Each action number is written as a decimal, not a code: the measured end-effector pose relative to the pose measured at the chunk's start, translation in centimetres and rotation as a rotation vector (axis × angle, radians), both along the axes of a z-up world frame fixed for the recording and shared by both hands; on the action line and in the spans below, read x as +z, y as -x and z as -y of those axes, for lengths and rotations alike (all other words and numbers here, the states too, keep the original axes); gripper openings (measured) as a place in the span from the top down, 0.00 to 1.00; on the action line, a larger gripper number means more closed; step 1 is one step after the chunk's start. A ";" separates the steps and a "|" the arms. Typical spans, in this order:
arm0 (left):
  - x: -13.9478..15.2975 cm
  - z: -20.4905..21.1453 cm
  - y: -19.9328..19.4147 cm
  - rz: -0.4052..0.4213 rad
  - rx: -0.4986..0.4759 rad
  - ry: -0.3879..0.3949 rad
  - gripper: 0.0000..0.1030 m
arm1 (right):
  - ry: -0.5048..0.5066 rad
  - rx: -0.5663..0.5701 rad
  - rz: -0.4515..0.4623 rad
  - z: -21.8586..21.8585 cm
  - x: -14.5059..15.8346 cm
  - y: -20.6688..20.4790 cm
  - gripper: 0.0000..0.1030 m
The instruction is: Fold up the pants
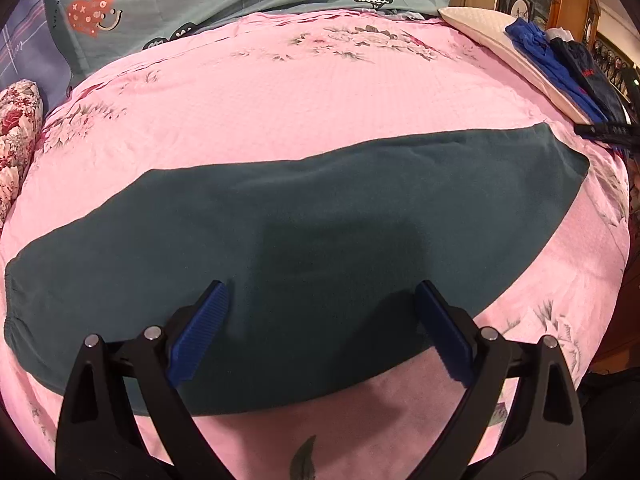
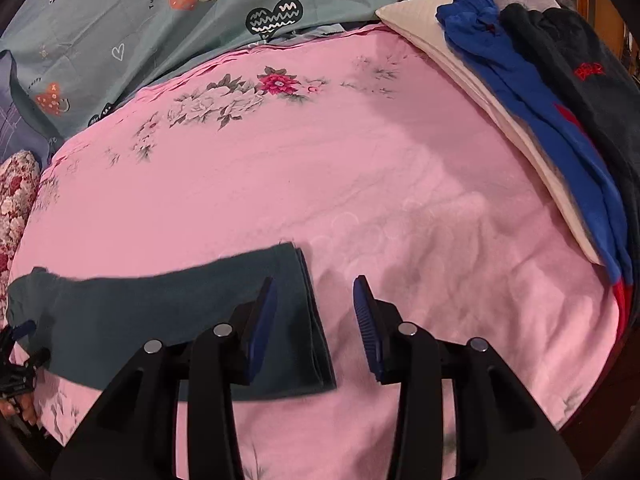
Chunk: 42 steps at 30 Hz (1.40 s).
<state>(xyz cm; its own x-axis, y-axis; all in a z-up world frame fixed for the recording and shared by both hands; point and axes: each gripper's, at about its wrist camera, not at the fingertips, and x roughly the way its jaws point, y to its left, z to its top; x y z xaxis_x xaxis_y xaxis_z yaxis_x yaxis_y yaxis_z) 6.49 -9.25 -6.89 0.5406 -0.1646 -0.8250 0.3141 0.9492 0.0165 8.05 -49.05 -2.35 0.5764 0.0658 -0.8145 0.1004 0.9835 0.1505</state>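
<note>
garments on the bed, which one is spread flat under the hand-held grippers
The dark green pants, lying flat on the pink sheet. The blue garment and the dark navy garment sit piled on the pillow at the right.

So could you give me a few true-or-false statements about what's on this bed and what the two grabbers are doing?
1. The dark green pants lie flat on the pink bedsheet. True.
2. The left gripper is clamped on the pants. False: its jaws are open and hold nothing.
3. The right gripper is open, near the pants' hem end. True.
4. The blue garment lies on top of the green pants. False: it rests apart, on a white pillow at the bed's edge.
</note>
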 end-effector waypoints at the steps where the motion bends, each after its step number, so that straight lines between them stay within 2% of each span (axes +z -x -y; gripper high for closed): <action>1: 0.0 0.1 0.0 0.001 -0.005 0.003 0.07 | 0.008 0.014 -0.010 -0.3 -0.2 0.9 0.61; 2: 0.0 0.2 0.1 0.001 -0.008 0.004 0.07 | 0.011 0.023 -0.019 -0.6 -0.5 1.4 0.62; 4: -0.1 0.5 0.1 0.001 -0.018 0.003 0.07 | 0.018 0.052 -0.059 -1.4 -1.9 1.9 0.86; 5: -0.1 0.7 0.0 -0.001 -0.020 -0.001 0.07 | 0.041 0.067 -0.086 -1.9 -2.8 1.9 0.93; 7: 0.0 0.7 0.1 0.003 -0.016 -0.007 0.07 | 0.081 0.074 -0.068 -2.4 -3.2 2.3 0.94; 10: 0.4 -0.1 0.4 0.039 0.022 -0.034 0.07 | 0.088 0.045 -0.063 -1.8 -2.7 2.5 0.93; 12: 0.3 -1.1 -0.1 0.043 0.068 -0.062 0.07 | 0.084 0.050 -0.095 -1.6 -3.2 2.2 0.87; 14: 0.3 -2.3 -0.6 0.021 0.097 -0.052 0.07 | 0.119 0.043 -0.080 -2.1 -2.5 2.2 0.80; 16: 1.3 -3.3 -0.7 0.049 0.113 -0.035 0.07 | 0.116 0.035 -0.008 -2.8 -0.7 2.3 0.69; 17: 1.8 -3.7 -0.8 0.071 0.122 -0.040 0.07 | 0.095 0.052 0.049 -3.7 0.7 2.4 0.64; 20: 3.1 -4.9 -1.7 0.118 0.155 -0.086 0.07 | -0.038 0.208 0.112 -8.2 2.6 1.6 0.63; 23: 2.4 -7.3 -3.6 0.114 0.224 -0.180 0.05 | -0.106 0.385 0.100 -14.9 2.4 -0.1 0.63; 26: -0.1 -12.1 -5.4 0.014 0.357 -0.186 0.02 | -0.138 0.489 0.062 -20.3 0.9 -1.7 0.64; 28: -0.9 -14.5 -5.0 -0.013 0.378 -0.095 0.02 | -0.088 0.486 -0.025 -22.3 -1.2 -3.1 0.64; 29: -1.0 -15.1 -4.8 -0.025 0.384 -0.074 0.02 | -0.079 0.476 -0.098 -22.7 -2.6 -3.9 0.63; 31: -0.7 -15.5 -4.4 -0.021 0.393 -0.080 0.02 | -0.075 0.482 -0.103 -23.4 -2.3 -4.4 0.61; 34: 1.2 -14.6 -3.5 0.059 0.365 -0.058 0.02 | -0.241 0.552 -0.065 -25.3 1.0 -5.3 0.58; 35: 1.5 -14.2 -3.4 0.075 0.352 -0.060 0.02 | -0.277 0.583 -0.041 -26.8 2.4 -5.9 0.53; 36: 1.8 -13.7 -3.6 0.094 0.336 -0.068 0.02 | -0.303 0.606 -0.030 -28.2 3.3 -6.5 0.43; 37: 1.8 -13.5 -4.0 0.100 0.328 -0.080 0.02 | -0.339 0.630 -0.029 -29.7 3.9 -7.3 0.42; 39: 1.0 -13.3 -5.0 0.079 0.338 -0.089 0.02 | -0.427 0.695 -0.056 -33.7 4.3 -9.7 0.42; 42: -0.8 -13.9 -5.8 0.016 0.351 -0.072 0.02 | -0.487 0.738 -0.143 -39.2 2.4 -12.9 0.42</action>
